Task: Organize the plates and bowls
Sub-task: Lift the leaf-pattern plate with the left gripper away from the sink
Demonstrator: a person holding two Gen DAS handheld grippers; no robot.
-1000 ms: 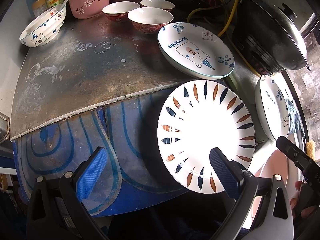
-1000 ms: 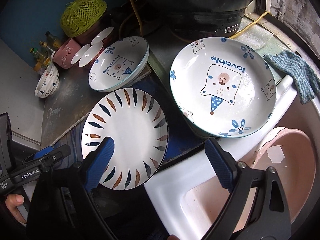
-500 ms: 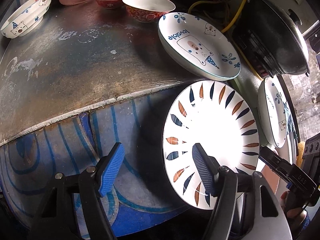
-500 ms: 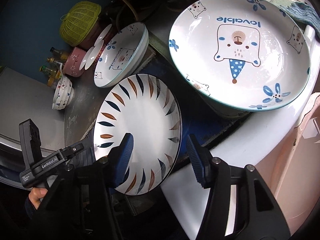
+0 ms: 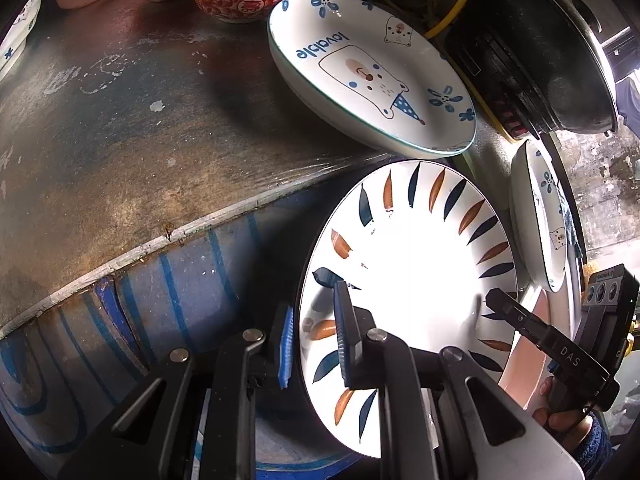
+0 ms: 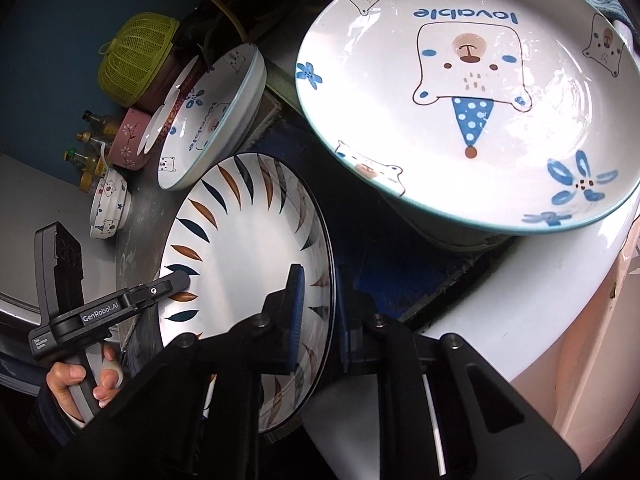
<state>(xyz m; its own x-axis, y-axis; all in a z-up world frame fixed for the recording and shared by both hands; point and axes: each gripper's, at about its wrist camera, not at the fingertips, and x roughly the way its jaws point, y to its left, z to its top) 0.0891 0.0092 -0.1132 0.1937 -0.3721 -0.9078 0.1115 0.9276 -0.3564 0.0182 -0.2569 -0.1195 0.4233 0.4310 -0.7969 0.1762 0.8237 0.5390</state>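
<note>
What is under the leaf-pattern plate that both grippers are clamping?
The leaf-pattern plate overhangs the blue striped surface beside the metal counter. The plate itself hides whatever supports its middle. Left gripper and right gripper pinch opposite rims.

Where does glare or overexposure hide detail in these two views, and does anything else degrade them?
Left wrist: the leaf-pattern plate is blown out white at its centre, erasing that area; fisheye bends the counter edge. Right wrist: exposure is even, with small highlights on the bear plate; the blue wall is dark; corners vignetted.
</note>
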